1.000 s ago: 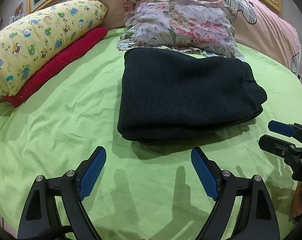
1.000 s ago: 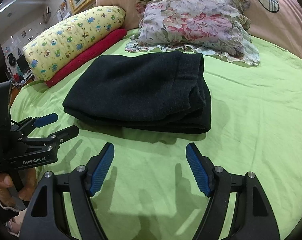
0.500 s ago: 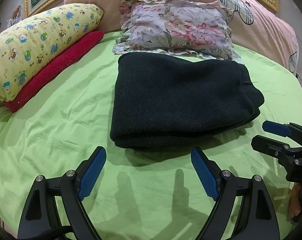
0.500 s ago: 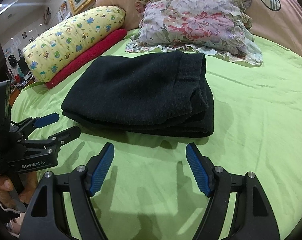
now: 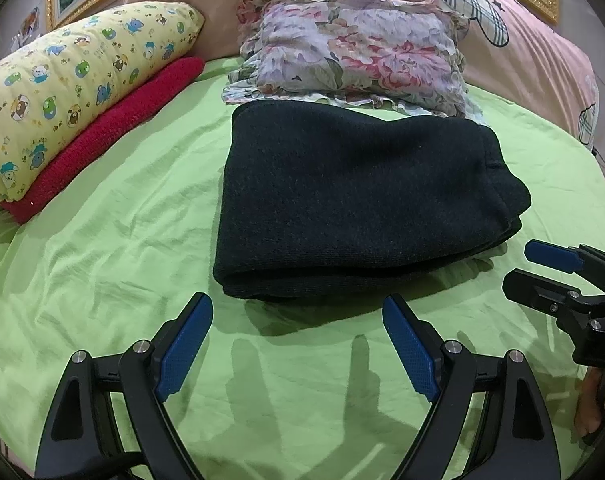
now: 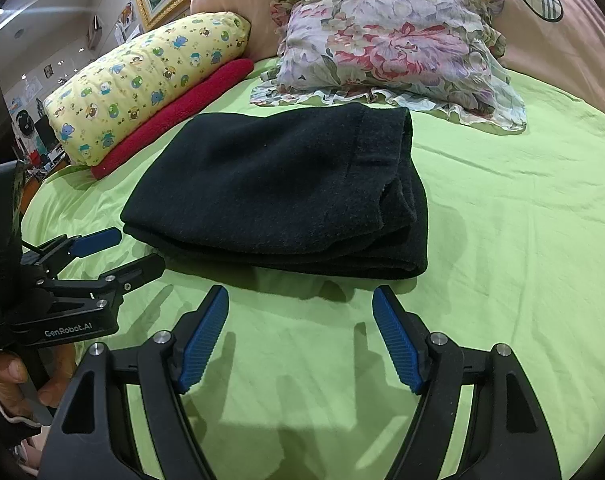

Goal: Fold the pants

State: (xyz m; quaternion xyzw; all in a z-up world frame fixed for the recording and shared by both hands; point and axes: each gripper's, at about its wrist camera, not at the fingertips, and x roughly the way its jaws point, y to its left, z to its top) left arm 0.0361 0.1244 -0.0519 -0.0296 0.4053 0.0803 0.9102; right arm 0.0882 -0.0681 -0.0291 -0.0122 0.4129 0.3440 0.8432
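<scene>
A: Where do your dark charcoal knitted pants [image 5: 354, 208] lie?

B: Folded into a thick rectangular bundle in the middle of the bed, on the light green wrinkled sheet [image 5: 114, 248]. The far edge of the bundle sits just at the frilled hem of the floral ruffled cushion [image 5: 354, 48].

A: And your grippers?

B: Your left gripper [image 5: 298, 344], black with blue ribbed pads, has its jaws spread wide with nothing between them. It hangs above bare sheet, just short of the near edge of the pants, not touching them. Your right gripper [image 6: 300, 336] is the same: jaws wide apart, empty, over the sheet near the pants' front edge.

A: Can you see each from the other side?

B: Yes. In the right wrist view your left gripper shows at the left edge, held by your hand [image 6: 10, 376], its tips near the bundle's left corner.

A: What else is on the bed?

B: A yellow pillow printed with cartoon animals [image 5: 74, 88] rests on a red fleecy roll [image 5: 114, 136] at the left, well apart from the pants, and a pink quilt with plaid patches [image 5: 534, 60] lies behind the cushion.
</scene>
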